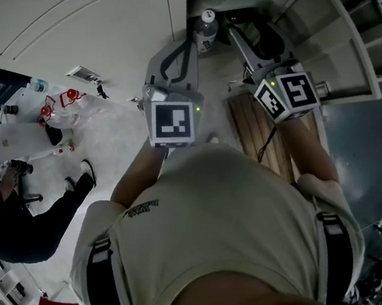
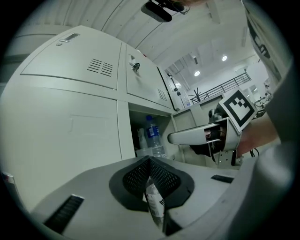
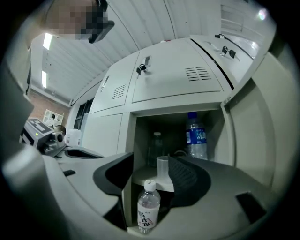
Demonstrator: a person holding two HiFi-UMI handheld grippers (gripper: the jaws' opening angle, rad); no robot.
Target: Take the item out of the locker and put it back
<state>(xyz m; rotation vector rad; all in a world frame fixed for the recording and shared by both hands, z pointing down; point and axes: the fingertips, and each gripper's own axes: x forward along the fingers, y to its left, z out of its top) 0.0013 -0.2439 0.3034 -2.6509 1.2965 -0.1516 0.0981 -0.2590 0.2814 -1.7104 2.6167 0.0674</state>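
A person in dark clothes (image 1: 23, 216) is at the far left edge of the head view, on the pale floor. Next comes the left gripper (image 2: 150, 163), which points at the gray locker (image 3: 128, 140). Its tongs are pressed together at the tips. A small clear bottle (image 2: 155, 204) with a label is pinched in the gap between them, and it leans a little.

In the top middle of the head view, just past the left gripper's tip, stands a white-capped bottle (image 1: 206, 29). In the right gripper view this bottle is low in the middle. It stands upright at the front of the open locker, near its left edge and below the shelf (image 3: 146, 176). Its bottom is hidden.

The right gripper (image 3: 151, 157) has its tongs spread wide. The white-capped bottle is between them, but the pads do not touch it.

On the shelf stands a clear cup (image 3: 162, 167). To its right, deeper inside, is a big water bottle (image 3: 196, 137) with a blue label.
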